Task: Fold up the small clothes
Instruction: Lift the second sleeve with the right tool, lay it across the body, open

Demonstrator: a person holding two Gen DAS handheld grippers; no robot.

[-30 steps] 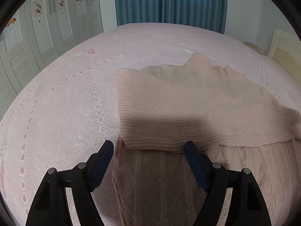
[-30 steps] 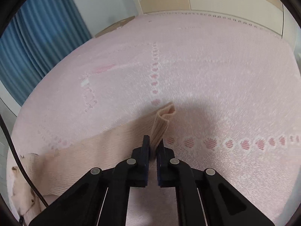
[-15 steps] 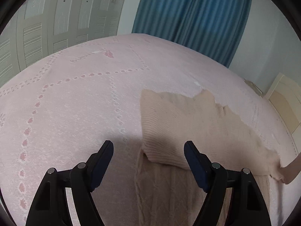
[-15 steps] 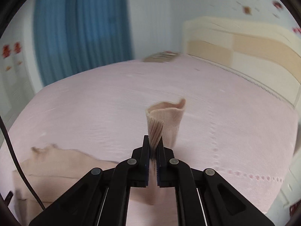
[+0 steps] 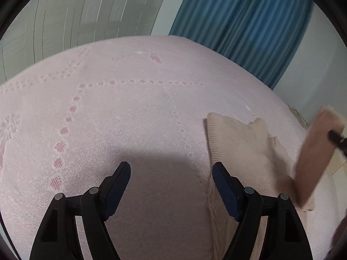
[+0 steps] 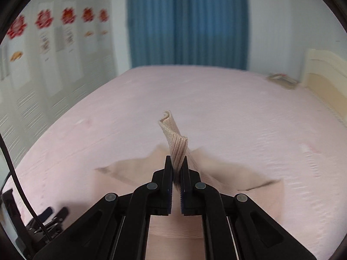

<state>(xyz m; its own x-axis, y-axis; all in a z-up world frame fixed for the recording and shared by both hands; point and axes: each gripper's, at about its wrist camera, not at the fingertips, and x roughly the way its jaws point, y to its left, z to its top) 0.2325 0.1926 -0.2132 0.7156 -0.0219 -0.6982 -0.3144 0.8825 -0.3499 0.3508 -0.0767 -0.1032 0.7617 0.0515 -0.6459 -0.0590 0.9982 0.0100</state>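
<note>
Your right gripper is clamped on the ribbed cuff of a sleeve of the beige knit sweater, and the cuff stands up from between the closed jaws, curled over at its tip. In your right wrist view the rest of the sweater spreads out below and to both sides of the gripper on the pink bed, blurred by motion. Your left gripper has its jaws spread wide with nothing between them, held above bare bedspread; its right finger sits just over the sweater's left edge. From your left wrist view, the sweater lies flat on the bed to the right of that gripper, a folded ribbed layer on top and a cable-knit part showing nearer the camera. The lifted sleeve rises at a slant from the sweater's right side up to the dark tip of your right gripper at the frame edge. Blue curtains hang beyond the bed, and pale wardrobe doors with red decorations stand to the left.
</note>
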